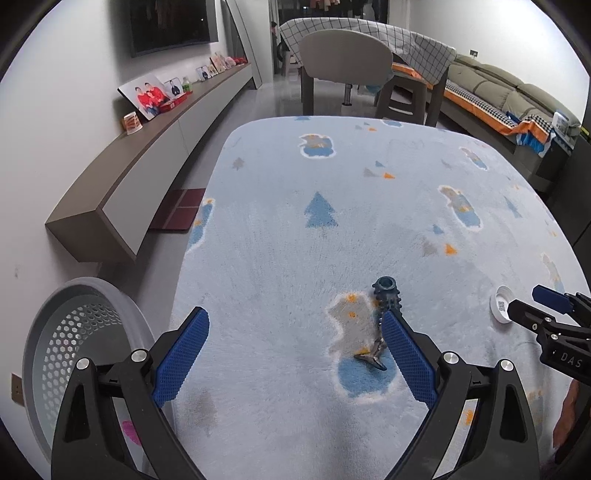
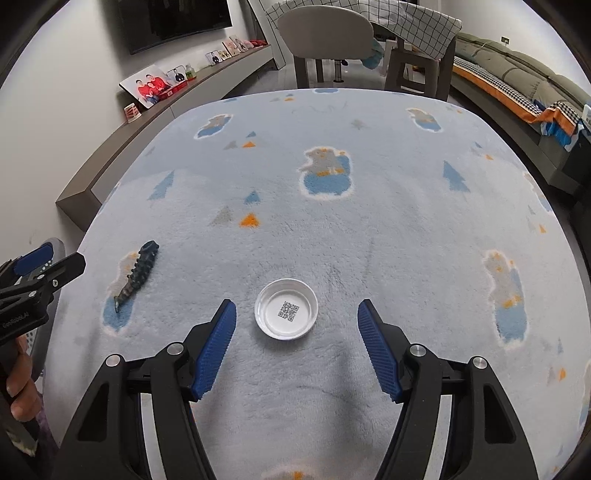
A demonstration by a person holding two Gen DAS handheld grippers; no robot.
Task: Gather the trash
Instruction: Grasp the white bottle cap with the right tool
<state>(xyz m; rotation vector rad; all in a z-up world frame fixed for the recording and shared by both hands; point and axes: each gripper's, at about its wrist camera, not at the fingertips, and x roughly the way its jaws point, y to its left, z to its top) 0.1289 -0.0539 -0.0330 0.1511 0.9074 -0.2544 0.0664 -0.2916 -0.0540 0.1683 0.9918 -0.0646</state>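
A dark spiky toy-like piece of trash (image 1: 386, 301) lies on the light blue patterned rug (image 1: 295, 258), just ahead of my left gripper's right finger; it also shows in the right wrist view (image 2: 142, 267). My left gripper (image 1: 295, 317) is open and empty above the rug. A white round lid with a QR code (image 2: 286, 314) lies on the rug between the fingertips of my open, empty right gripper (image 2: 297, 308); the lid also shows in the left wrist view (image 1: 500, 304). A grey perforated bin (image 1: 74, 347) stands at the rug's left edge.
A long grey wall shelf (image 1: 155, 147) with photos runs along the left wall. A chair (image 1: 343, 70) and a table with a checked cloth (image 1: 369, 33) stand beyond the rug. A sofa (image 1: 517, 96) is at the right. A dark red mat (image 1: 181, 214) lies under the shelf.
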